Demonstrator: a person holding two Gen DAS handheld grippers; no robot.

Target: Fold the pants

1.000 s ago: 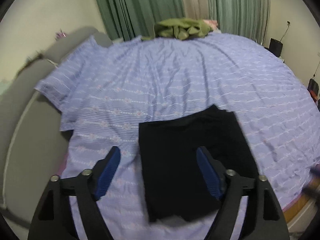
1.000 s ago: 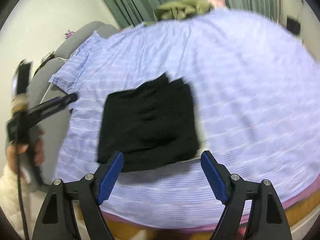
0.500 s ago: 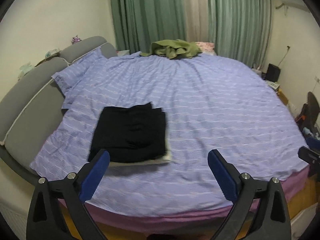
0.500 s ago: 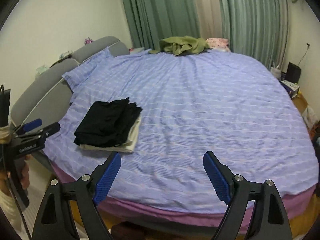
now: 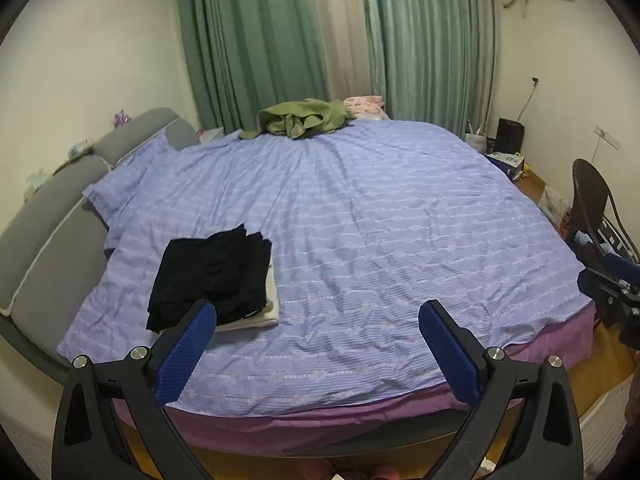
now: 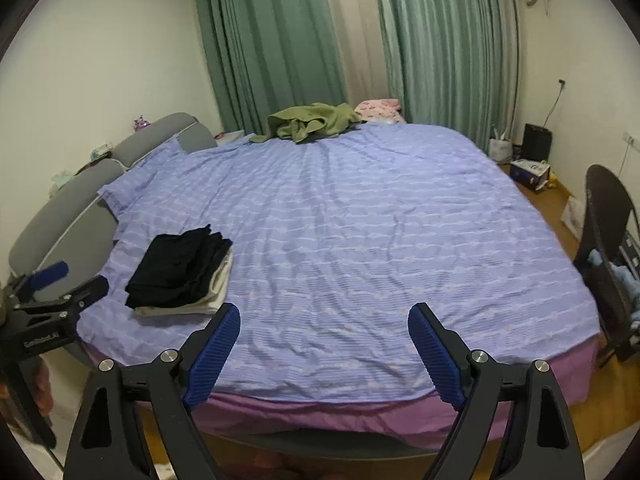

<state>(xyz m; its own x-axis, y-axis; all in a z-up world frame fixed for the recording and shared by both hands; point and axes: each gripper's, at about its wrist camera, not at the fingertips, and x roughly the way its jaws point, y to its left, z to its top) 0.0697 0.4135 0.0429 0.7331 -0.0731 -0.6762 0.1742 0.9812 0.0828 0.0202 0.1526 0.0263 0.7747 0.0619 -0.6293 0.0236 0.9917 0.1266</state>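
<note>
The black pants (image 5: 208, 276) lie folded in a flat stack on top of a pale folded cloth (image 5: 256, 316), near the left front part of the bed (image 5: 380, 240), close to the grey headboard (image 5: 52, 232). From both my tools they sit forward and to the left, well apart from any pad. My left gripper (image 5: 316, 344) is the nearer one; its jaws stand wide open and hold nothing. My right gripper (image 6: 324, 344) is also spread wide and empty, aimed at bare quilt in the middle of the bed. The stack's long axis runs away from me, leaning slightly right. I judge the folding done, or nearly. The quilt is lilac with pale stripes, lightly rumpled. At the far edge lies a heap of green clothes (image 5: 304, 120) before green curtains (image 5: 256, 40), and a dark chair (image 6: 608, 248) stands to the right
</note>
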